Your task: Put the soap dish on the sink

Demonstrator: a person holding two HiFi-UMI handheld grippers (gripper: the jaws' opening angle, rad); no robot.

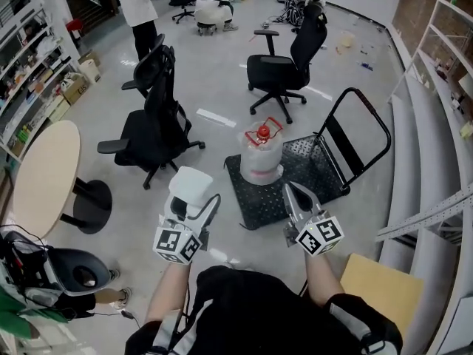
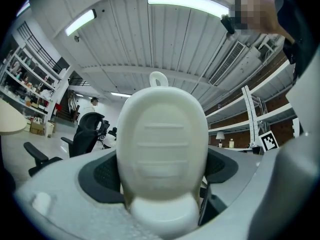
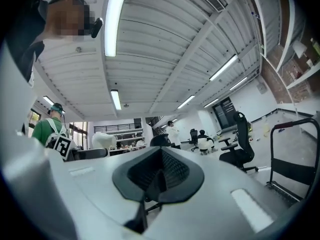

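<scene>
Currently in my left gripper [image 1: 194, 205]: soap dish [image 2: 162, 149], clamped at one end.
Right gripper [image 1: 298, 198]: jaws closed, empty.
Handling: likely light, rigid, slick.

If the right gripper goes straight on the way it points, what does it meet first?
Nothing near: the right gripper aims out toward a distant office chair. The jug appears below that line; depth is unclear.

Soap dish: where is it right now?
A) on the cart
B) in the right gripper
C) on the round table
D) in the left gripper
D: the left gripper view shows the soap dish clamped between the left gripper's jaws, while the right gripper is shut on nothing.
</scene>
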